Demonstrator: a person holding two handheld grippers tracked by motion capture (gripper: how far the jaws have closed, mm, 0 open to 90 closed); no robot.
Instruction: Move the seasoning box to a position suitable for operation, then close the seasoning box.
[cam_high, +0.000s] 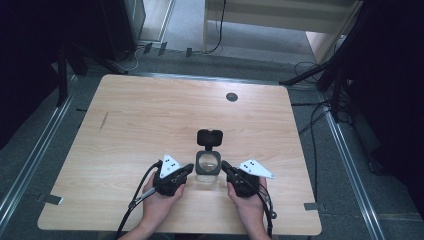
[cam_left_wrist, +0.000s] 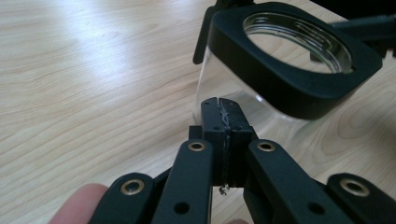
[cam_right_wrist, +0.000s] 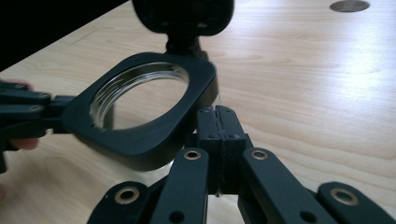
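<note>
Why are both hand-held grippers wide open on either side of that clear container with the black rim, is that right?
Not quite. Both sit beside the container, but they are shut: the left hand-held gripper and the right hand-held gripper show their jaws pressed together in the gripper views.

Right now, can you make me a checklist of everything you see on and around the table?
Surface: wooden table, light grain, with a round grommet hole near the far edge.
Job's things: clear jar with a black collar, upright near the front edge, mouth open; its black flip lid is swung back on the far side.
Clutter: nothing seen.
Grippers: left gripper and right gripper flank the jar, each held in a hand; both sets of jaws are pressed shut, holding nothing.
Cables: one trails from each gripper off the front edge; more lie on the floor at right.
Surroundings: grey floor, dark stands, a pale cabinet beyond.
</note>
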